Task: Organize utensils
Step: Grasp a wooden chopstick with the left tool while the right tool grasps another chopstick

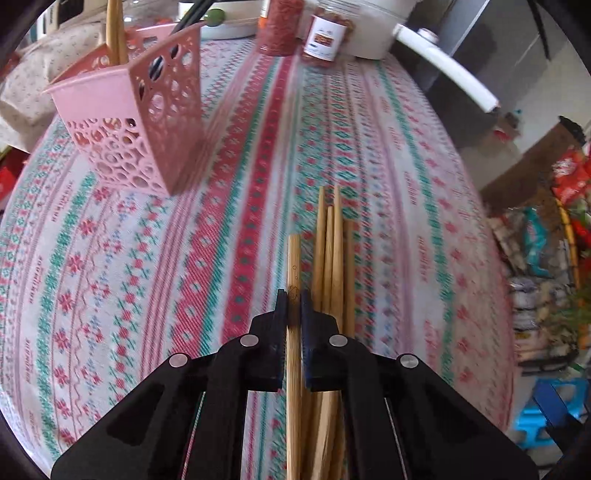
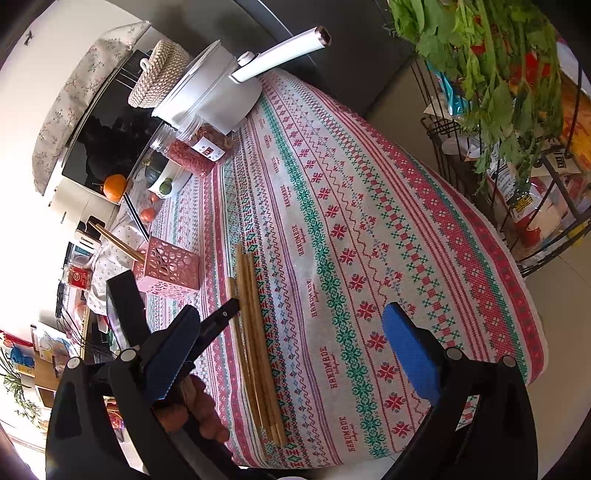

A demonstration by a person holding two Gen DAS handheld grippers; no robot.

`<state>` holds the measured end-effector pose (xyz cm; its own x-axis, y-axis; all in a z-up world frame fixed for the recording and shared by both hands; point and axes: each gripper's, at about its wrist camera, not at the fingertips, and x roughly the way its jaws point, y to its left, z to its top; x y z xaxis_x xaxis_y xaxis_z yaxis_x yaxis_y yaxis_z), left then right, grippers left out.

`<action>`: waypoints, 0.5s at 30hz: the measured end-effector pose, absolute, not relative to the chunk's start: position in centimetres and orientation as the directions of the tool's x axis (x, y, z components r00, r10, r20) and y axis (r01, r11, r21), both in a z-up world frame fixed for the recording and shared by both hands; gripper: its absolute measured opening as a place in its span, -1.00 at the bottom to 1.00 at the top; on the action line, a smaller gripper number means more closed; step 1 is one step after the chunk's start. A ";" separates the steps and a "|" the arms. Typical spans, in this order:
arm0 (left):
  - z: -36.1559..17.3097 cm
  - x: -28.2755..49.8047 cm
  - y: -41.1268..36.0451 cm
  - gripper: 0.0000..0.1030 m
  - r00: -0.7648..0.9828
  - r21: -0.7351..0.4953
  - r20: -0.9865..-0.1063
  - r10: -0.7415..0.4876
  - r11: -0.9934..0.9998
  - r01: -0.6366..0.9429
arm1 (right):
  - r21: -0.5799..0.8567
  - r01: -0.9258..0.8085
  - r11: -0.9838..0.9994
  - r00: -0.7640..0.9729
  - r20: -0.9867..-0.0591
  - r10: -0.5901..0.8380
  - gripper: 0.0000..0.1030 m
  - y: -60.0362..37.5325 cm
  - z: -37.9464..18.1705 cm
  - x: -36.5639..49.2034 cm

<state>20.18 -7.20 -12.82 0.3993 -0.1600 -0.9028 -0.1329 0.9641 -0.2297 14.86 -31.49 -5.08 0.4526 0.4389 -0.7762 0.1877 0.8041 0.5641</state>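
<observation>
pink holder [image 1: 147, 122] holds chopsticks [image 1: 114, 33] (upright)

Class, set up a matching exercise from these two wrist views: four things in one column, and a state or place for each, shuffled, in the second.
1. left gripper
2. right gripper
3. pink utensil holder
4. loose chopsticks

A. lying flat on the tablecloth
B. standing upright with chopsticks inside
C. open, holding nothing
D. shut on a single chopstick

Pairs: 1-D, 2-C, 3-B, 4-A
</observation>
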 end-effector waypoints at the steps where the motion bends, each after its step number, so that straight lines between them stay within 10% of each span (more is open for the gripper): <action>1: -12.5 19.7 -7.4 -0.88 0.406 -0.241 -0.897 -0.175 0.963 -0.117 | 0.564 0.189 0.804 0.452 -0.777 0.438 0.87 -31.4 -5.1 14.9; 15: -9.1 16.2 -6.6 -0.88 0.481 -0.300 -0.844 -0.239 0.952 -0.053 | 0.543 0.224 0.810 0.411 -0.806 0.426 0.87 -31.2 -6.9 15.8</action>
